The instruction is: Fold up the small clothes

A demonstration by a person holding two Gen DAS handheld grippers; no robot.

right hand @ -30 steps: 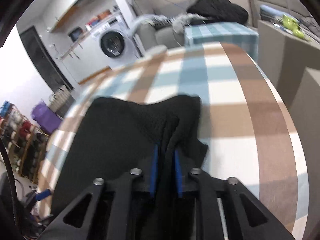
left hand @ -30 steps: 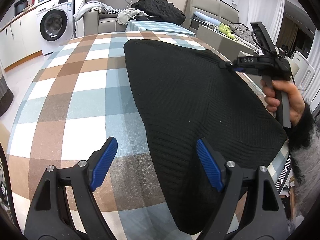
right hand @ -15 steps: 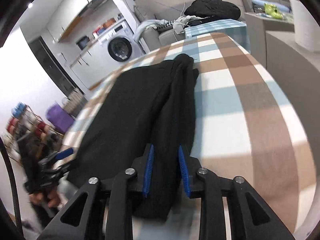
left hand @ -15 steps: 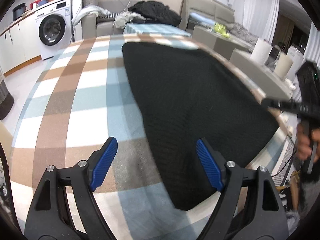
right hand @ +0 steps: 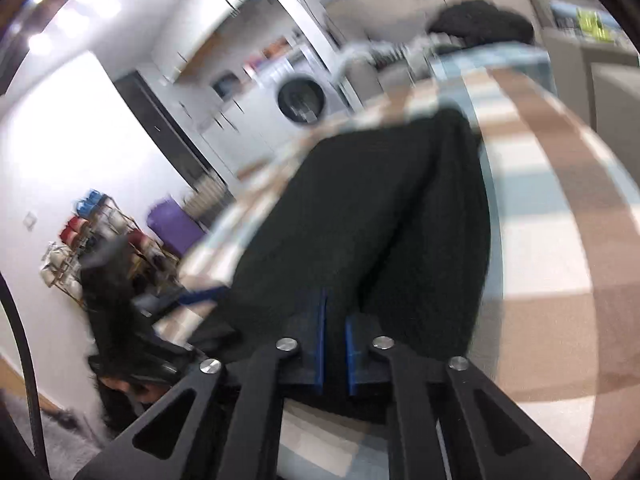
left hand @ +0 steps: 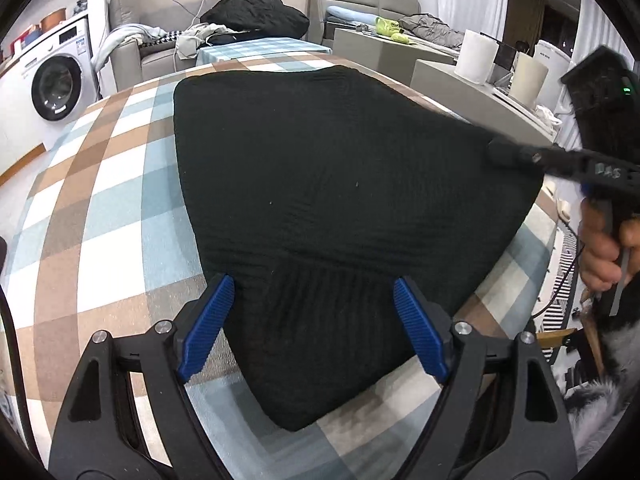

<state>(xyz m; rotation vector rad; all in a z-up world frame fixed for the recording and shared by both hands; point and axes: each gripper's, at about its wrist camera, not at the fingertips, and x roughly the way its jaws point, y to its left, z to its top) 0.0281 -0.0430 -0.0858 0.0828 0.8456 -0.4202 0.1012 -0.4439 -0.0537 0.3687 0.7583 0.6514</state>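
Observation:
A black knit garment [left hand: 332, 200] lies spread on the checked tablecloth [left hand: 108, 208]. My left gripper [left hand: 312, 332] is open, its blue pads on either side of the garment's near ribbed corner, just above the cloth. My right gripper [left hand: 496, 148] reaches in from the right and pinches the garment's right edge. In the right wrist view the right gripper [right hand: 335, 344] is shut on a fold of the black garment [right hand: 360, 216], which stretches away over the table; that view is blurred.
A washing machine [left hand: 52, 84] stands at the far left. A sofa with a black jacket [left hand: 256, 16] and other clothes stands behind the table. A grey cabinet with white paper rolls [left hand: 478, 58] stands at the right. The table edge runs close to the garment's right side.
My left gripper has moved right and forward, so its open pads now straddle the garment's near corner. My right gripper has drawn the garment's edge back toward the table's right side.

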